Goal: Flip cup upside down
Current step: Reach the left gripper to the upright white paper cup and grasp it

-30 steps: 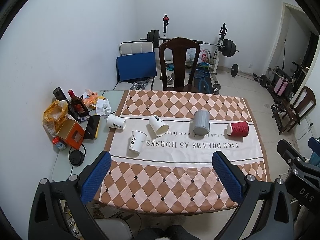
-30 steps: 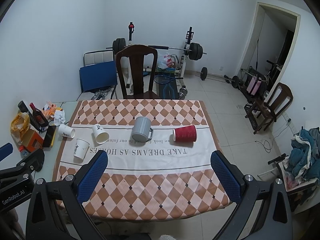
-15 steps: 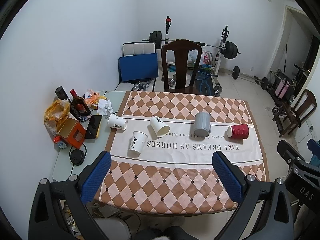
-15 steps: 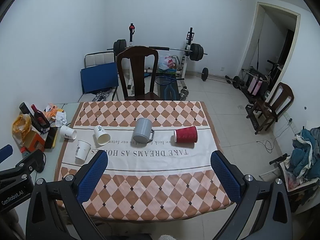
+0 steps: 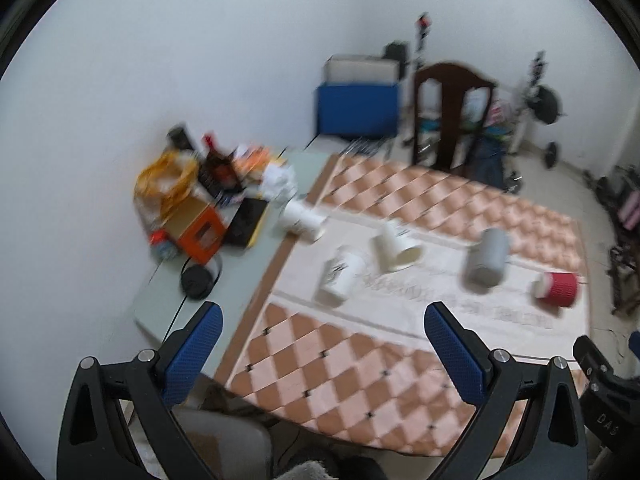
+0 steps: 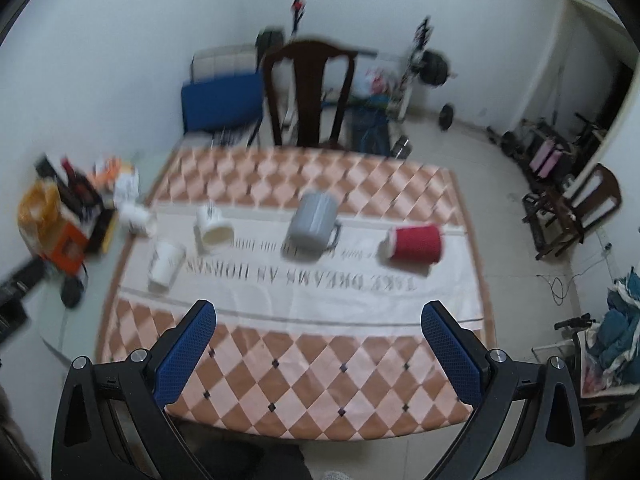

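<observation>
Several cups lie on the checked tablecloth [image 6: 304,364]. A red paper cup [image 6: 416,245] lies on its side at the right. A grey mug [image 6: 314,224] sits in the middle. Two white paper cups [image 6: 214,229] [image 6: 136,216] lie on their sides at the left, and a third white cup [image 6: 165,266] stands there, orientation unclear in the blur. The same cups show in the left wrist view: red cup [image 5: 558,290], grey mug [image 5: 486,258], white cup [image 5: 342,276]. My left gripper [image 5: 322,320] and right gripper [image 6: 320,318] are open and empty, held above the near table edge.
Clutter sits on the table's left part: an orange box [image 5: 198,232], bottles [image 5: 218,164], a yellow bag [image 5: 166,188], a black round case [image 5: 197,282]. A dark wooden chair [image 6: 310,92] stands behind the table. Gym weights [image 6: 434,68] stand further back.
Both views are now blurred by motion. Both grippers have come closer to the table; the left view has swung towards the left. The cups have not moved.
</observation>
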`<state>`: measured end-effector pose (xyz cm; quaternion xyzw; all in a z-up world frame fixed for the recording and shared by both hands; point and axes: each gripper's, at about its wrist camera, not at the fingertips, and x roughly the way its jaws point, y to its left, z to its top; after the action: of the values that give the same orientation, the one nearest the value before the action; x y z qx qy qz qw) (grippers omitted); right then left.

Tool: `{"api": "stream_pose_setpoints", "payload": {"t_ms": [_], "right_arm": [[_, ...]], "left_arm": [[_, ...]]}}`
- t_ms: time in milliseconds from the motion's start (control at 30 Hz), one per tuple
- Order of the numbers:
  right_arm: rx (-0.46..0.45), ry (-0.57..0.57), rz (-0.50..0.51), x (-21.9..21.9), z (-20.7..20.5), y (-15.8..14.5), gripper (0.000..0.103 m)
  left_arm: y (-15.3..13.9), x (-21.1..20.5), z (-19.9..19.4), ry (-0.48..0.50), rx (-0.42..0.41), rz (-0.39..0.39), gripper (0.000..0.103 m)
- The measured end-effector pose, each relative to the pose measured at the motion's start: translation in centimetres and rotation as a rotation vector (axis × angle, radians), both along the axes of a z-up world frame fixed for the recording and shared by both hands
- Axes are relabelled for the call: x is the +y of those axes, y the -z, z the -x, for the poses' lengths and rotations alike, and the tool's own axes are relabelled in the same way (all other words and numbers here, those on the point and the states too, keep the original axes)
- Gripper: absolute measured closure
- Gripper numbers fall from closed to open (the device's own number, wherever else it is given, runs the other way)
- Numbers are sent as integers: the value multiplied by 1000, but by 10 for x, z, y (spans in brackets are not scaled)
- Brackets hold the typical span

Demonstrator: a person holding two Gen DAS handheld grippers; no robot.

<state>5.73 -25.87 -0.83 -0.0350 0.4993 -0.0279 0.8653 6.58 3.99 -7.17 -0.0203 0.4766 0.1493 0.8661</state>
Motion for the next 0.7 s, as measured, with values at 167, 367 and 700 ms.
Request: {"api": "stream_pose_setpoints", "payload": {"t_ms": [167,367,700], "right_arm": [[182,-24,-9,32,-51,102,0],[333,-21,-34,72,-103,203,17],[526,165,-55,100,-176,287,17]], "left_arm": [[68,49,-27,-101,158,10,0],[141,112,-81,-202,299,100,0],[204,180,-203,-300,345,457,2]]}}
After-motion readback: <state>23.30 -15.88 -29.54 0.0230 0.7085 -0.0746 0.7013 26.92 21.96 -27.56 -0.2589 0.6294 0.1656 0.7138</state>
